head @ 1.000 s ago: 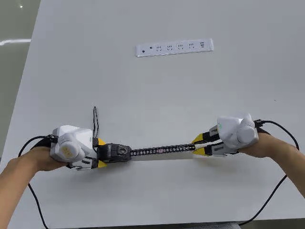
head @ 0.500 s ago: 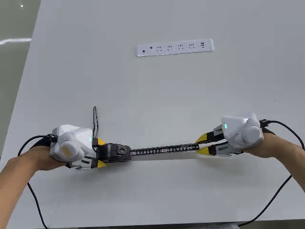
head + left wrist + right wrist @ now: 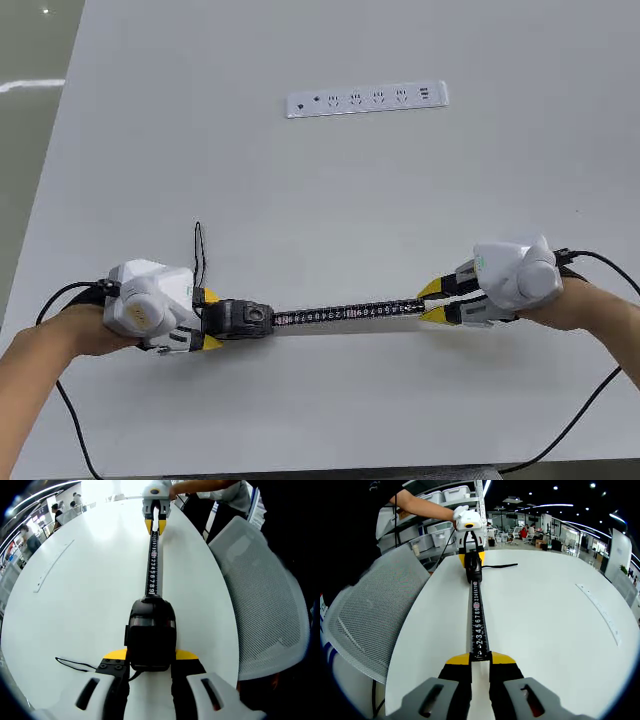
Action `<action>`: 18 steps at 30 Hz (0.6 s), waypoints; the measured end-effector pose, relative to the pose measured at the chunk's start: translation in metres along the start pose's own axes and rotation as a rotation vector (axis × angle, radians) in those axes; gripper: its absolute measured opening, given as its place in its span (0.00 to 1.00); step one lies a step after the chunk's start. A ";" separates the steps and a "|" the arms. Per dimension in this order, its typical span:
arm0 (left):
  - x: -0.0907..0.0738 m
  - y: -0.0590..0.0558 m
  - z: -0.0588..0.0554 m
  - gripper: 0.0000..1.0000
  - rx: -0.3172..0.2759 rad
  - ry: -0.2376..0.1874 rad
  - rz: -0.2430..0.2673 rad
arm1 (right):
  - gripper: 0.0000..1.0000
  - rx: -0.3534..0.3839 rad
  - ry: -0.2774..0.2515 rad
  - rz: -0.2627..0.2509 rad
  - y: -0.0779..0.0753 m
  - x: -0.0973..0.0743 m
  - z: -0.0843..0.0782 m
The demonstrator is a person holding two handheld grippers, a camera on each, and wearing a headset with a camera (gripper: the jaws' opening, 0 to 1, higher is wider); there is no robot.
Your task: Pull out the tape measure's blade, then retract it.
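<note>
Our left gripper is clamped on the black body of the tape measure, with its yellow-tipped jaws pressed against the body's two sides. Our right gripper is closed tight on the free end of the blade, and its jaws meet over the tip.

The tape measure sits low over the near part of the white table, close to the edge nearest us. We cannot tell whether the blade touches the tabletop or hangs just above it. A thin black wrist loop trails from the body across the table behind the left gripper. A white power strip lies well apart, toward the far side.

We judge the first half of the task to be under way or nearly done. A good stretch of blade spans the gap between the two grippers, drawn straight, with its printed numbers facing up. The retraction is not yet done, because the tip is held well apart from the body.

The blade's long axis runs left to right across our head view, roughly parallel to the near table edge and rising slightly toward the right. The mouth of the tape measure points right, straight at the right gripper. In the right gripper view the blade runs directly away from the jaws to the body, so both tools are in line with it.
</note>
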State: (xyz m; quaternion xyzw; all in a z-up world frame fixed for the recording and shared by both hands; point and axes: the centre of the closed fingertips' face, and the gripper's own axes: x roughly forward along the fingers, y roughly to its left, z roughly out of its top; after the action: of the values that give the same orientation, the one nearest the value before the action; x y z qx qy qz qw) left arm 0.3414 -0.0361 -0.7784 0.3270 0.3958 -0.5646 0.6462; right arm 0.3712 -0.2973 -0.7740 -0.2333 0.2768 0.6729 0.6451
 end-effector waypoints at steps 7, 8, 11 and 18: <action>-0.001 -0.001 0.001 0.28 0.001 0.004 0.000 | 0.10 -0.002 0.009 -0.001 0.000 -0.004 -0.003; -0.001 -0.001 0.001 0.28 0.000 0.004 0.000 | 0.10 -0.002 0.011 -0.001 0.000 -0.004 -0.004; -0.001 -0.001 0.001 0.28 0.001 0.004 0.001 | 0.10 -0.002 0.014 -0.002 0.000 -0.005 -0.002; -0.002 -0.002 0.004 0.28 0.001 0.006 0.003 | 0.10 -0.002 0.025 -0.001 0.000 -0.006 -0.005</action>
State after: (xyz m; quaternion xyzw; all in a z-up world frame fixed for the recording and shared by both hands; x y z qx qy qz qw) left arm 0.3404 -0.0387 -0.7743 0.3296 0.3969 -0.5630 0.6457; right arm 0.3715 -0.3055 -0.7736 -0.2422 0.2840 0.6700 0.6417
